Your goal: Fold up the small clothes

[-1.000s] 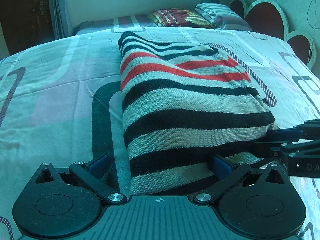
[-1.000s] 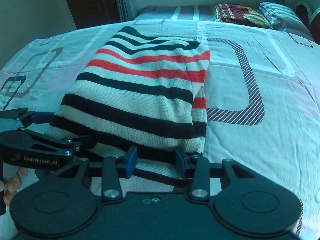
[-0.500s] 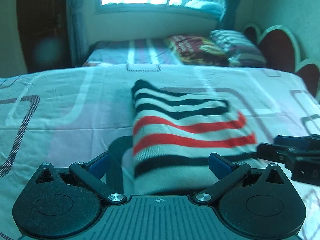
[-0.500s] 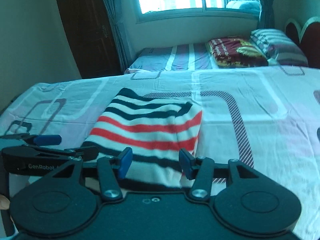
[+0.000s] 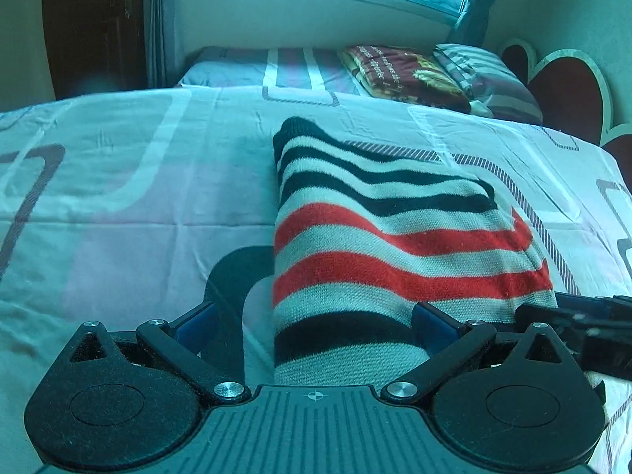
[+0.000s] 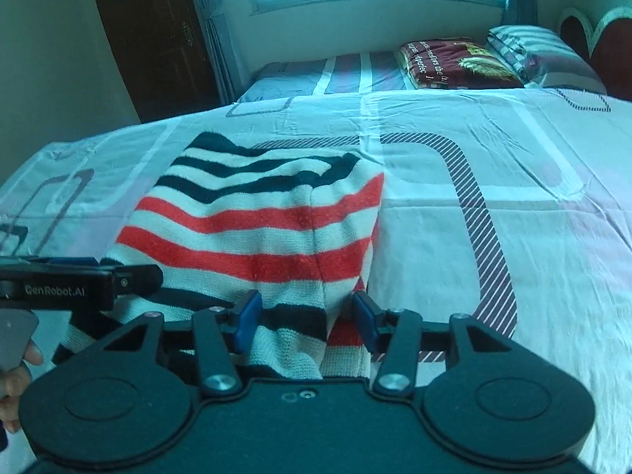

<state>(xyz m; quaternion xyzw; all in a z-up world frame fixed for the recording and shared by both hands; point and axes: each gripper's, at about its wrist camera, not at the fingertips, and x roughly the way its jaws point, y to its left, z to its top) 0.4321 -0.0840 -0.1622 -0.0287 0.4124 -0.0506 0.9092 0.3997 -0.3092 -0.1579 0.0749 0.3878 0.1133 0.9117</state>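
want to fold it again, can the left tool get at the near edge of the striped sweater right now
Probably yes: the left tool already straddles the striped sweater near its left edge, open wide, with nothing between them; the right tool works the other side.

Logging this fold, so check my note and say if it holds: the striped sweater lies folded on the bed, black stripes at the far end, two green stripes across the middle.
One slip: the two stripes across the middle of the striped sweater are red, not green, as the right wrist view shows. It does lie folded on the bed, black stripes at the far end.
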